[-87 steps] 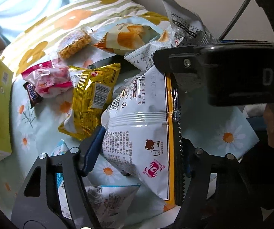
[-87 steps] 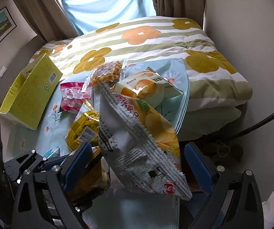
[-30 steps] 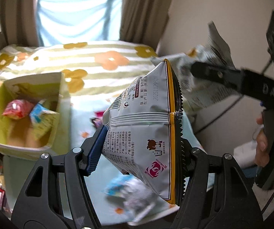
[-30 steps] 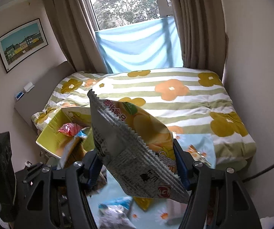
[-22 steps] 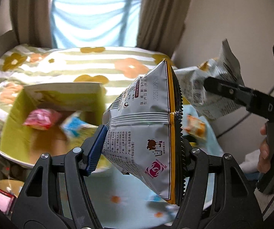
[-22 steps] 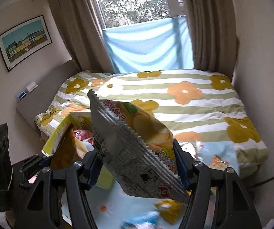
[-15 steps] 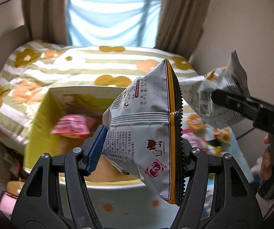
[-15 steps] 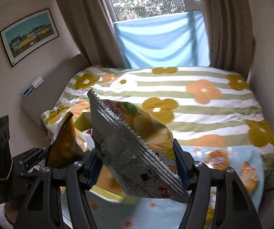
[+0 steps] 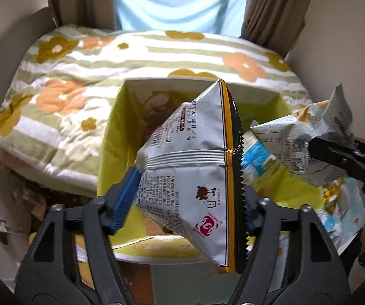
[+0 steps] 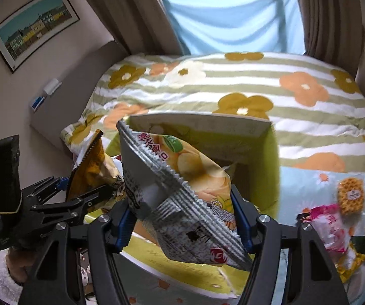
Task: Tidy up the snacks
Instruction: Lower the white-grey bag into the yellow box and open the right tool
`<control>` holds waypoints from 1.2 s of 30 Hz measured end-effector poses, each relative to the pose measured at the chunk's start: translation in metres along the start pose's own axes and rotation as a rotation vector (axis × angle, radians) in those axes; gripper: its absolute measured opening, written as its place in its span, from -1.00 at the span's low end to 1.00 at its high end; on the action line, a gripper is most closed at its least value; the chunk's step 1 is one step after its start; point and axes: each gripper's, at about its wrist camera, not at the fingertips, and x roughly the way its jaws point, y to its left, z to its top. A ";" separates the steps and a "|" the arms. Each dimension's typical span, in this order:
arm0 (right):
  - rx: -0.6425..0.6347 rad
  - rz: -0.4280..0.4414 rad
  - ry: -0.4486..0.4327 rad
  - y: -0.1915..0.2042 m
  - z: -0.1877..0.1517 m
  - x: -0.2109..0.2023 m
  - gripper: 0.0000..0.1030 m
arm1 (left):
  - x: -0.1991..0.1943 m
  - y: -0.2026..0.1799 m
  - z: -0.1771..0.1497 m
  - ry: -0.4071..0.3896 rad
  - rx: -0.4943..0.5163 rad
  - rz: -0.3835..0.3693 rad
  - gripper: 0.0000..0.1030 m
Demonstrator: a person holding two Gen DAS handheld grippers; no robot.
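You hold two snack bags: one yellow-edged bag [image 9: 190, 178] and one chip bag [image 10: 182, 193]. One yellow box [image 10: 271, 178] is open. You have two grippers.

It was a home bedroom: a bed under a green-striped, flower-printed quilt [image 10: 271, 86], brown curtains [image 10: 131, 17] framing a window, a framed townscape picture [image 10: 33, 26] on the wall.
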 end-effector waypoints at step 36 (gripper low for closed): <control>-0.025 -0.067 0.045 0.008 -0.036 0.001 0.93 | -0.022 0.002 -0.014 -0.021 -0.008 0.004 0.99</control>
